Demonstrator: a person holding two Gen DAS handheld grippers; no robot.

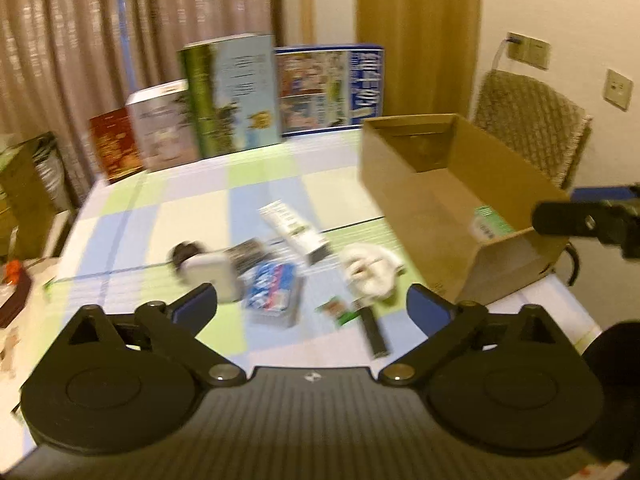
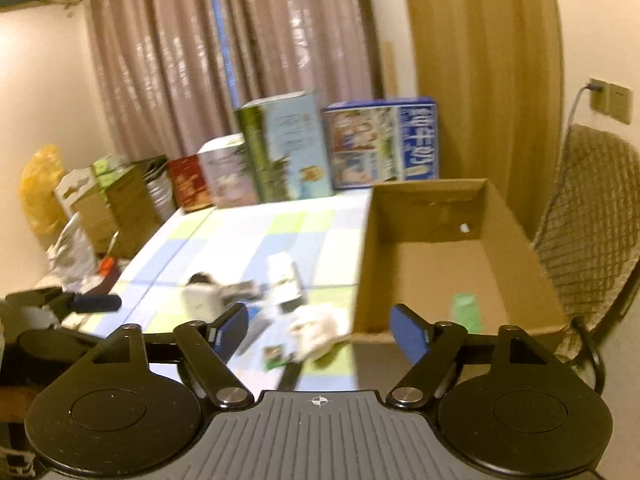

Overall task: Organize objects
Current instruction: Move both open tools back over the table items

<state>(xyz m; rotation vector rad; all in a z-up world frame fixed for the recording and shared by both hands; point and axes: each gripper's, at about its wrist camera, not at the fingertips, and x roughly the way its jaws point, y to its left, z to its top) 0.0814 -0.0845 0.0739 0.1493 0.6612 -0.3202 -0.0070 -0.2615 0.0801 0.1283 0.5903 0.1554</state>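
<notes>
We hold both grippers above the near edge of the bench (image 1: 192, 200), which carries a checked cloth in blue, green and cream. Both views are smeared by blur, so small details are hard to read.

The left gripper (image 1: 312, 306) has its jaws spread wide with nothing between them. Just past them, at about 12 o'clock, lies a loose heap of small things: a blue and white packet (image 1: 274, 294), a white tube (image 1: 294, 230) tilted toward 11 o'clock, a white boxy thing (image 1: 210, 274) at 10 o'clock touching a dark round thing (image 1: 186, 252), a crumpled white cloth (image 1: 370, 270) at 1 o'clock, and a thin black stick (image 1: 374, 332) lying near the right jaw. A small green wrapper (image 1: 334, 308) sits beside the stick.

The right gripper (image 2: 320, 330) also has its jaws released and holds nothing. In its view the open cardboard box (image 2: 424, 272) stands at 1 o'clock, on the right side of the bench, with a green item (image 2: 466, 312) lying on its floor near the front wall. The white cloth rests just beside the box's left front corner.

At the far edge of the bench, at 12 o'clock, a row of printed cartons (image 1: 236, 96) stands upright before the curtains (image 1: 120, 28). A woven chair (image 2: 592, 216) stands at 3 o'clock, beyond the box.
</notes>
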